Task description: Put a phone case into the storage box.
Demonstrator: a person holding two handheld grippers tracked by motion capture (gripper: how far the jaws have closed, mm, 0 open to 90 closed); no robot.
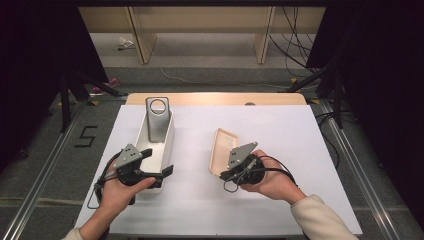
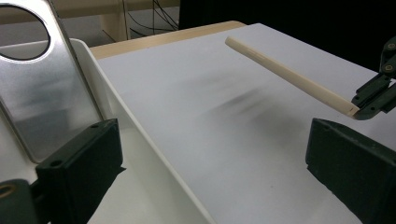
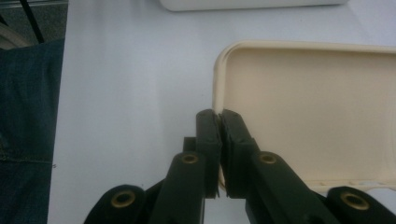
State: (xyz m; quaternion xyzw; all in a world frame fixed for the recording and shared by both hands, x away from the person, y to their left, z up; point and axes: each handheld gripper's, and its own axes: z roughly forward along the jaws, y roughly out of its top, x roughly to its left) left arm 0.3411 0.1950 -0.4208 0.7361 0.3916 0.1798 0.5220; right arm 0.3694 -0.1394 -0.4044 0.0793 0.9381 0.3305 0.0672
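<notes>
1. Nearest the camera, a person's two forearms come in over the white table (image 1: pixel 280 125), each hand holding a black two-jaw gripper.
2. The right gripper (image 1: pixel 223 175), at the near right, has its jaws clamped together on the edge of a cream lid (image 1: pixel 222 150); the right gripper view shows the rim (image 3: pixel 217 79) pinched between the two black pads, the lid's hollow inner face turned to the camera.
3. In the high view the lid stands tilted on its long edge, its near corner in the jaws and its far end pointing away across the table. The left gripper view shows it as a thin cream bar (image 2: pixel 285 74) raised above the table, with a blurred shadow beneath.
4. The left gripper (image 1: pixel 157 169), at the near left, has its jaws spread wide around the near end of a white tray (image 1: pixel 167 142). In the left gripper view one pad sits inside the tray and the other over the bare table, the tray's right wall (image 2: pixel 140 130) running between them; neither pad presses on it.
5. Farther off, a metal plate (image 1: pixel 157 120) with a round hole at its top leans in the tray's far end.
6. Lid and tray lie apart, with bare table between them.
</notes>
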